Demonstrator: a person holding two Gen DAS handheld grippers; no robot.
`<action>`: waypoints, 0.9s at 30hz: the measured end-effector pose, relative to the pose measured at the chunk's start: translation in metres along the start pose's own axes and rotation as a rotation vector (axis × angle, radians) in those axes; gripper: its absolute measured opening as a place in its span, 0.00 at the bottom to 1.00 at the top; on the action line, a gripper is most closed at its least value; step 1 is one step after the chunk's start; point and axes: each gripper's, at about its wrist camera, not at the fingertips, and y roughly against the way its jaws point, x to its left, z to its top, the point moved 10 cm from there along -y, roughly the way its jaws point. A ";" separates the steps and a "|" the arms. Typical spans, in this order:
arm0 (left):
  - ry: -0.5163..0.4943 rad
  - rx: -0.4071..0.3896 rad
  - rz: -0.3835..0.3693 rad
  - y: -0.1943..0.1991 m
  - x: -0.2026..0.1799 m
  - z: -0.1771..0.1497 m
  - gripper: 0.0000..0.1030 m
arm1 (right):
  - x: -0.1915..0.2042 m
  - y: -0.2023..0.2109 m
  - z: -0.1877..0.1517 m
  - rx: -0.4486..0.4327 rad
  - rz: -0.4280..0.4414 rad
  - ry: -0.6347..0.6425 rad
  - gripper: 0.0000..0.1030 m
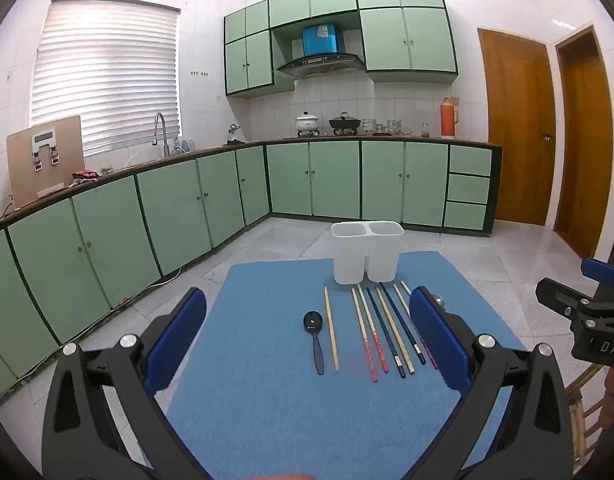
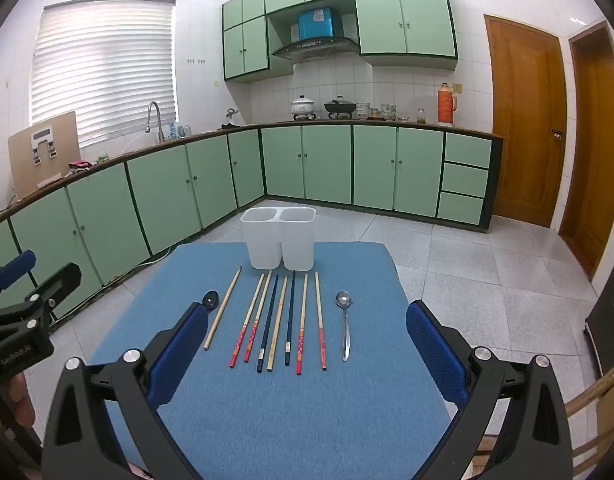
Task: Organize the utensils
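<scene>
Above the blue table (image 2: 347, 420), left gripper (image 1: 307, 340) and right gripper (image 2: 307, 340) side by side, tilted slightly downward, fingers spread wide, empty.

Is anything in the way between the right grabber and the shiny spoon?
No. The right gripper is open above the blue mat, and only bare mat shows between it and the metal spoon. The chopsticks lie beside it, apart.

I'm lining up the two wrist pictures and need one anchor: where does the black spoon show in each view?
Left wrist: the black spoon lies mid-picture, left of the lone plain chopstick.
Right wrist: only its bowl shows, left of centre, above the left blue pad; the handle is hidden.
Shared landmark: the white two-compartment holder at the mat's far edge.
</scene>
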 end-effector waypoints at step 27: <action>-0.002 0.008 0.008 -0.004 0.003 -0.002 0.95 | 0.000 0.000 0.001 -0.004 0.001 0.002 0.94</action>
